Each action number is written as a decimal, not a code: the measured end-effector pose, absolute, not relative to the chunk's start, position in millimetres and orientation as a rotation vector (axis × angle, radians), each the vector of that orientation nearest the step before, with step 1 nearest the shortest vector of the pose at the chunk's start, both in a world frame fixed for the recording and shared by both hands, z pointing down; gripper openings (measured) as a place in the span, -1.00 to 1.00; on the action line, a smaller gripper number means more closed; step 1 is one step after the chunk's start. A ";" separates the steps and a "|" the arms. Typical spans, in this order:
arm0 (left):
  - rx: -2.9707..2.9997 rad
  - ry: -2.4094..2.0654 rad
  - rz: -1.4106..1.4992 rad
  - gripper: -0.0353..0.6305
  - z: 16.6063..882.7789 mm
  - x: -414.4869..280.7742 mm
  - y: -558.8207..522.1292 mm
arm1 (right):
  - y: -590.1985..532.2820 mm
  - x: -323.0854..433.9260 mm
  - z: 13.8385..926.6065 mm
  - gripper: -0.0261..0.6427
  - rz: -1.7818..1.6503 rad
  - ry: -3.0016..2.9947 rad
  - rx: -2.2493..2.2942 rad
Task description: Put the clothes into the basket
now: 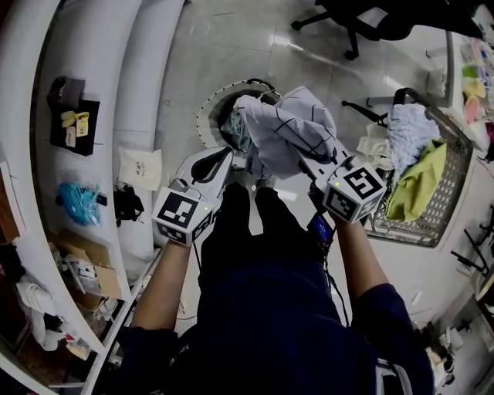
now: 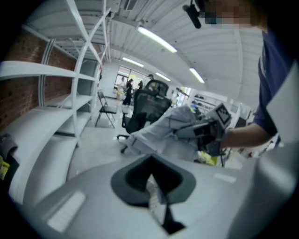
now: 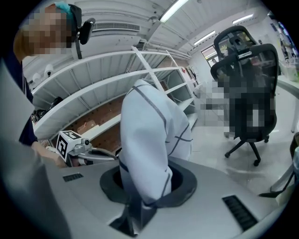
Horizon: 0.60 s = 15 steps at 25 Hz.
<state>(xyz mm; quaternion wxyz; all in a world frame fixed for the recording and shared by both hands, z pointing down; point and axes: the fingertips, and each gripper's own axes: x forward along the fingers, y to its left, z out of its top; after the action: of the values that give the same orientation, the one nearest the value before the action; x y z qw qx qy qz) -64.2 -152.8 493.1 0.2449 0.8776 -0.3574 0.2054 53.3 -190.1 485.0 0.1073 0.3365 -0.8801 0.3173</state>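
A white shirt with dark check lines (image 1: 289, 127) hangs bunched between my two grippers, above a round dark-rimmed basket (image 1: 207, 108) on the floor. My right gripper (image 1: 305, 160) is shut on the shirt; in the right gripper view the cloth (image 3: 149, 140) rises out of the jaws (image 3: 140, 207) in a thick fold. My left gripper (image 1: 229, 158) sits at the shirt's lower left edge. In the left gripper view a thin strip of checked cloth (image 2: 155, 193) is pinched in its shut jaws. The rest of the shirt (image 2: 161, 126) stretches to the right gripper (image 2: 182, 131).
The round basket holds some bluish clothing (image 1: 235, 127). A wire basket (image 1: 455, 166) at the right holds a yellow-green cloth (image 1: 417, 181) and pale clothes (image 1: 409, 127). White curved shelves (image 1: 93, 46) run along the left. An office chair (image 1: 363, 19) stands beyond.
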 end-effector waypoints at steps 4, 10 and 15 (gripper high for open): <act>2.370 -0.943 0.598 -0.88 521.2 -73.7 -159.7 | -194.9 38.9 522.9 -0.67 0.954 -2.545 0.997; 2.343 -0.877 0.633 -0.88 555.7 -81.2 -166.8 | -199.1 23.8 590.2 -0.67 1.008 -2.449 0.996; 2.307 -0.840 0.653 -0.88 588.4 -83.9 -170.4 | -204.8 16.8 647.5 -0.67 1.034 -2.380 0.996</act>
<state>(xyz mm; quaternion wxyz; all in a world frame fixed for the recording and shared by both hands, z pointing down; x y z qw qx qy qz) -83.9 -170.4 588.4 0.2958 0.8675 -0.3157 0.2456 16.8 -204.8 647.5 0.1802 0.3525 -0.8422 0.3659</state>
